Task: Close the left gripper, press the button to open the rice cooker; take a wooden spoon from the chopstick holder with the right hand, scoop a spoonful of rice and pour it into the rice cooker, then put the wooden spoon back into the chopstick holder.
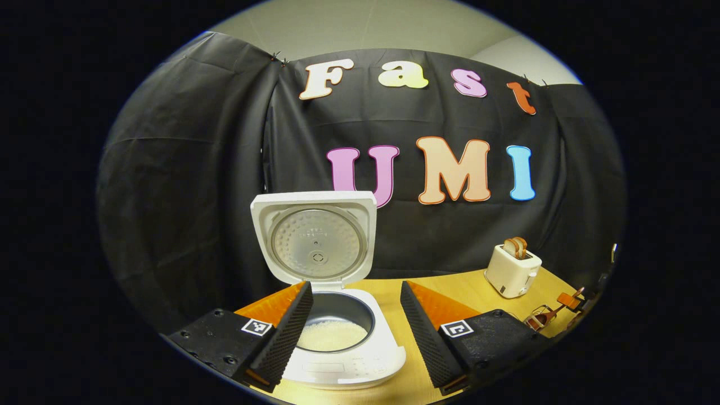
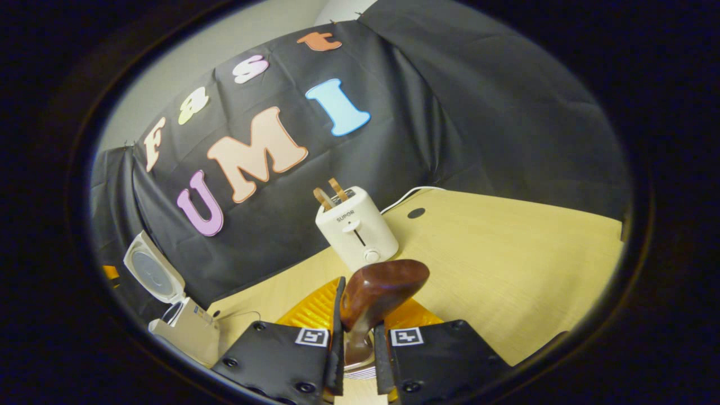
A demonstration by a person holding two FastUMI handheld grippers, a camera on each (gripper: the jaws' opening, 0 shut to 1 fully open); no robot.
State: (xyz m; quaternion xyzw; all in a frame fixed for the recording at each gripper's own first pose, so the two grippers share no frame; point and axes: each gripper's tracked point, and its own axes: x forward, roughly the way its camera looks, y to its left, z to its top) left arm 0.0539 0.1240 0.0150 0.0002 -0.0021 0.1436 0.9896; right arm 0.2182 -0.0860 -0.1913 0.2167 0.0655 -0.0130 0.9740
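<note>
Rice [image 1: 332, 336] lies pale in the dark inner pot of the rice cooker [image 1: 360, 360], which stands on the wooden worktop [image 1: 450, 292] with its lid [image 1: 314, 239] swung fully up, the round inner plate facing forward against the black cloth wall. In the left gripper view the left gripper [image 1: 356, 332] hangs just in front of the cooker with its jaws spread wide and nothing between them, one finger overlapping the pot's near-left rim in the picture and the other standing off to the cooker's right; whether either touches the cooker cannot be told. Farther right on the worktop sits a white toaster [image 1: 512, 271] with two slices of bread [image 1: 516, 246] standing up in its slots, and near the right edge are some small reddish-brown and wire items too small to make out. In the right gripper view the right gripper [image 2: 356, 343] has its jaws clenched on the handle of the wooden spoon [image 2: 382, 292], whose dark brown bowl rises above the fingers and tilts up to the right. Beyond the spoon stands the toaster [image 2: 357, 230], bread [image 2: 331, 194] in its slots, a white cord trailing behind it across the worktop [image 2: 506, 264]. At the far left of that view the rice cooker [image 2: 185, 332] shows with its lid [image 2: 152, 275] raised.
</note>
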